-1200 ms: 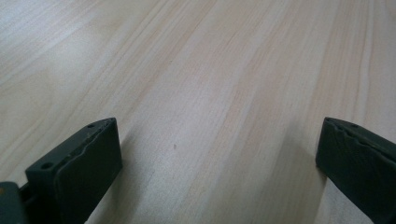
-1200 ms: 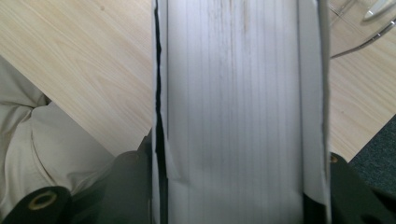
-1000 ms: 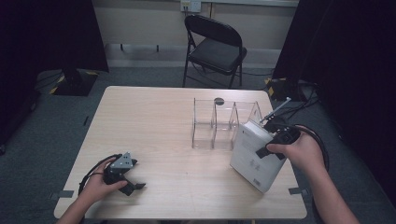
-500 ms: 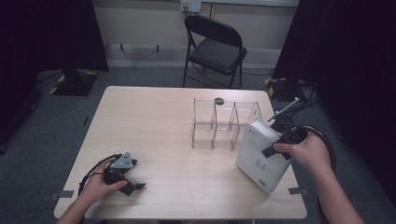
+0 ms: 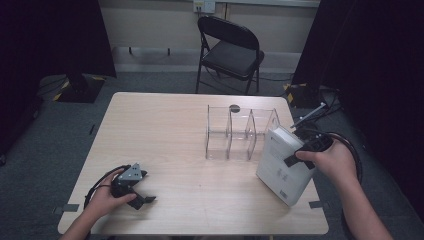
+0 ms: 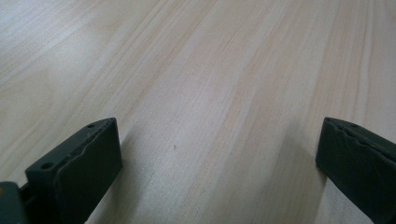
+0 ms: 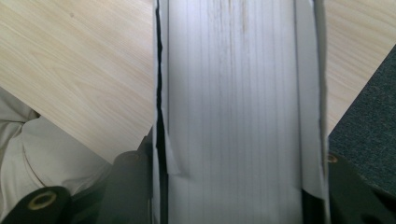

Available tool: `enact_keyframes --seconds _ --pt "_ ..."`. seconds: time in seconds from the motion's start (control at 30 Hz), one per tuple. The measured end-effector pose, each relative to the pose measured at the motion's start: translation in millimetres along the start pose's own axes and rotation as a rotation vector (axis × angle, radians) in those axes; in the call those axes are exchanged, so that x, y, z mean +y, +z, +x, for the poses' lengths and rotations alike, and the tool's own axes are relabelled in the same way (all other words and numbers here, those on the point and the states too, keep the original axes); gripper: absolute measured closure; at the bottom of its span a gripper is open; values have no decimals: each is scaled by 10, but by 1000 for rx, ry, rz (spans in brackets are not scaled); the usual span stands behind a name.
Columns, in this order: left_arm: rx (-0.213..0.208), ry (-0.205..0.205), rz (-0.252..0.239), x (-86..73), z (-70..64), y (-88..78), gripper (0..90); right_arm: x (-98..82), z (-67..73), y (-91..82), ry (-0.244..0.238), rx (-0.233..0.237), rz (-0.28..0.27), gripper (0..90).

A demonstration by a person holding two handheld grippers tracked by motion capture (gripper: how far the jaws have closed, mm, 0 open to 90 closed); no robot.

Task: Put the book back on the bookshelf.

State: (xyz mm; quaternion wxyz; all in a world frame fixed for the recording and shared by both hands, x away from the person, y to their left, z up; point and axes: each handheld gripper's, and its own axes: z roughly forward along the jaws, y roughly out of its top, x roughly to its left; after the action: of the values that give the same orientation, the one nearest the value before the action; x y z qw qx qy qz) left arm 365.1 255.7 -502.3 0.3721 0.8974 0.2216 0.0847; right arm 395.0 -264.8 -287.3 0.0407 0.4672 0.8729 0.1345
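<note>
A thick white book (image 5: 282,162) is tilted up off the table at the right, close to the clear divided rack (image 5: 240,134). My right gripper (image 5: 300,152) is shut on the book's upper edge. In the right gripper view the book's page edge (image 7: 238,107) runs between the two black jaws, which press on its covers. My left gripper (image 5: 136,192) rests low at the near left of the wooden table (image 5: 165,130), open. In the left gripper view its fingers (image 6: 79,163) stand wide apart over bare table wood (image 6: 210,93) with nothing between them.
The clear rack has several upright compartments at the table's middle right. A small dark round spot (image 5: 234,107) lies on the table behind it. A black folding chair (image 5: 230,50) stands beyond the far edge. Dark curtains hang at both sides.
The right hand has shifted the white book a little to the right and tipped it more upright beside the rack. The left hand and its gripper have stayed put.
</note>
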Motion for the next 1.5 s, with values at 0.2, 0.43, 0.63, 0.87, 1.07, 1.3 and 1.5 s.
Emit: enact_keyframes --seconds 0.2,0.43,0.63,0.87,1.07,1.3,1.5 --pt "-3 5 -6 2 3 4 0 8 -41 21 25 -4 -6 525" --pt "-3 6 -5 3 4 4 0 78 -51 0 68 -19 -15 526" --pt "-4 6 -4 3 4 3 0 166 -43 -16 102 -33 0 526" --pt "-5 7 -5 3 6 5 0 234 -45 -9 131 -49 -1 526" --pt "-5 7 -5 3 6 5 0 301 -44 0 144 -64 10 526" --pt "-6 9 -7 5 7 7 0 354 -54 1 175 -73 2 526" --pt "-7 9 -8 5 6 8 0 405 -57 -9 206 -82 -4 526"
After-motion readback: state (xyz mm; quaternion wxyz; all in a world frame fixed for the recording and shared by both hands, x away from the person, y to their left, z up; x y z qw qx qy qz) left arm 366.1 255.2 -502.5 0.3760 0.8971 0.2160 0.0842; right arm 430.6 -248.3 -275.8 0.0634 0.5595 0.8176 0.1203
